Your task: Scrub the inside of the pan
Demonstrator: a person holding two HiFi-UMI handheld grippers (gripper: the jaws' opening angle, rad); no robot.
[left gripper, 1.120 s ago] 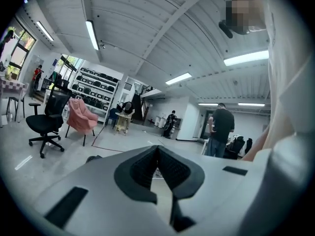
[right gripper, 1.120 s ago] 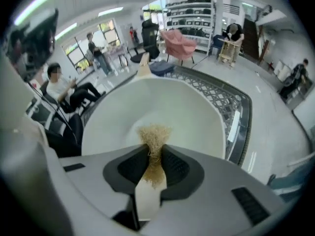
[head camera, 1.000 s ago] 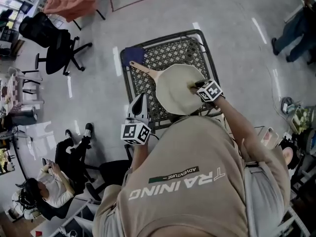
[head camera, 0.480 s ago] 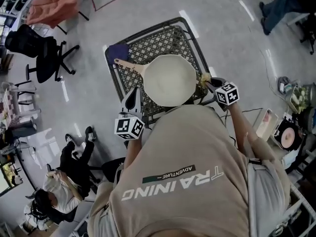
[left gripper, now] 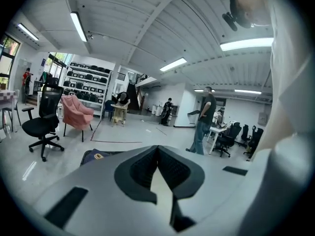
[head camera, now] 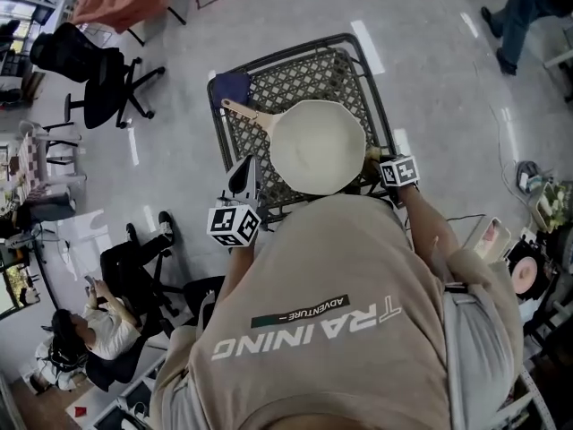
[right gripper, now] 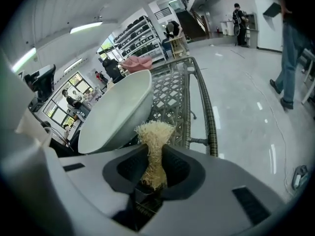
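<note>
A cream pan (head camera: 318,146) with a wooden handle (head camera: 246,115) lies on the lattice table (head camera: 295,74). In the head view my right gripper (head camera: 376,157) is at the pan's right rim, outside the bowl. In the right gripper view a straw-coloured scrubber (right gripper: 155,132) is pinched between the jaws of my right gripper (right gripper: 155,151), which are opening slightly. The pan (right gripper: 115,114) lies just left of it. My left gripper (head camera: 250,172) hovers off the table's near left edge. Its jaws (left gripper: 157,149) are shut on nothing.
A dark blue cloth (head camera: 231,86) lies at the table's far left corner by the handle. Office chairs (head camera: 98,79) and a seated person (head camera: 94,330) are on the left. A person's legs (head camera: 524,16) show at the upper right, and clutter (head camera: 528,258) at the right.
My right gripper has carried the scrubber out of the pan's bowl to its right rim and then drawn back a little. The left gripper has barely moved.
</note>
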